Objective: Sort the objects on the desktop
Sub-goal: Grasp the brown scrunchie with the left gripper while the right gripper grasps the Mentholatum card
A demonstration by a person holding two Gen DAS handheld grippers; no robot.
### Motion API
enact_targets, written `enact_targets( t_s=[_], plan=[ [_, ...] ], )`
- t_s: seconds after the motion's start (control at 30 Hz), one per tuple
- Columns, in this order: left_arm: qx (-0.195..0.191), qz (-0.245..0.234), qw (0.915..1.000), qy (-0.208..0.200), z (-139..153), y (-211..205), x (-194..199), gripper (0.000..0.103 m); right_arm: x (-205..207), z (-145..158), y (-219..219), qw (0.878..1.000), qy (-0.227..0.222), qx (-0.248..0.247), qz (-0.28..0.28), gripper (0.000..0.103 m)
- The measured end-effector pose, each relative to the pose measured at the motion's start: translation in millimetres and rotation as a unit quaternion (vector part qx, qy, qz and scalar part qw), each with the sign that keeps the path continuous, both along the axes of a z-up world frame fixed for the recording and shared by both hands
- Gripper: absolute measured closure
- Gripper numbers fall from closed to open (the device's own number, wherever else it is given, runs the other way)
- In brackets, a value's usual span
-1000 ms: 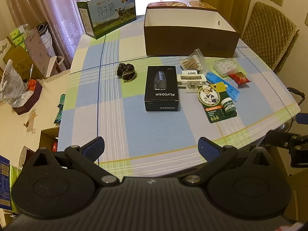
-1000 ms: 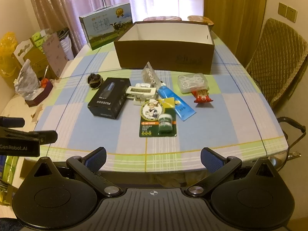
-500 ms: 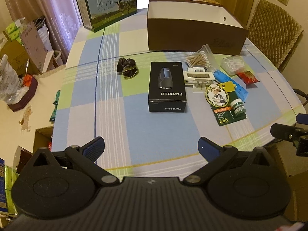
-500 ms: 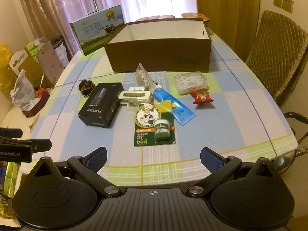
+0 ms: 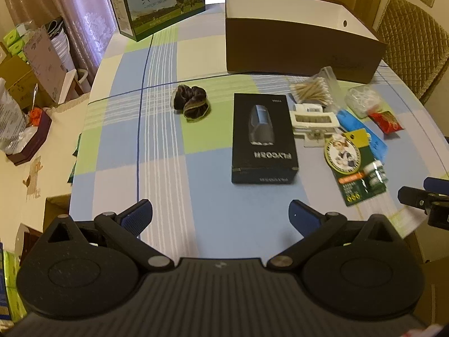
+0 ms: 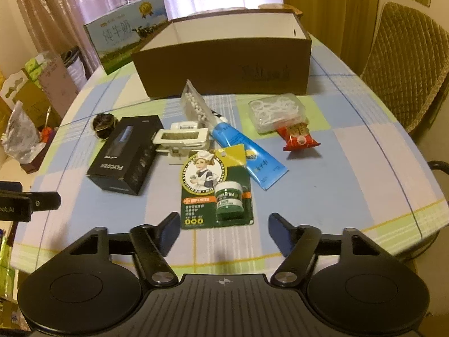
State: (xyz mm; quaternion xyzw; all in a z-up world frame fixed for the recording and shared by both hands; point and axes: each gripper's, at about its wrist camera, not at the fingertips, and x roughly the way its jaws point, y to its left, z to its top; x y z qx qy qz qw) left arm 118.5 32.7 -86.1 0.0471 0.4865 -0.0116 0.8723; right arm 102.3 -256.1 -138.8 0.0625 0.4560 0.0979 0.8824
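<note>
On the checked tablecloth lie a black FLYCO box (image 5: 263, 137) (image 6: 126, 156), a dark scrunchie (image 5: 192, 102) (image 6: 103, 122), a white clip-like item (image 6: 182, 139), a cotton swab pack (image 6: 193, 106), a blue tube (image 6: 248, 153), a green salve card (image 6: 217, 189) (image 5: 355, 165), a clear floss-pick box (image 6: 276, 112) and a red snack packet (image 6: 299, 139). An open brown cardboard box (image 6: 224, 64) (image 5: 303, 47) stands behind them. My left gripper (image 5: 220, 216) is open, short of the black box. My right gripper (image 6: 223, 231) is open just before the salve card. Neither holds anything.
A milk carton box (image 5: 157, 2) (image 6: 126, 43) stands at the table's far left corner. A quilted chair (image 6: 407, 67) is on the right. Boxes and bags (image 5: 28, 84) sit on the floor to the left. The table's near edge lies under both grippers.
Both grippers have moved forward over the table toward the objects and stayed open. The right gripper's fingers stand closer together than before. No object has moved.
</note>
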Motion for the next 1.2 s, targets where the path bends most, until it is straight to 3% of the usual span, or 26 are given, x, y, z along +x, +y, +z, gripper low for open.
enact_targets(
  t_s=[0.77, 0.87, 1.2],
  plan=[
    [0.019, -0.042, 0.9988, 0.014, -31, 35, 87, 0.001, 66, -55, 18, 0.998, 0.058, -0.039, -0.005, 0.073],
    [0.027, -0.045, 0.9985, 0.014, -34, 42, 101, 0.002, 67, -53, 23, 0.997, 0.051, -0.053, 0.001, 0.073],
    [0.035, -0.077, 0.9964, -0.001, -41, 56, 145, 0.01, 78, -22, 11, 0.998, 0.023, -0.029, -0.042, 0.074]
  ],
)
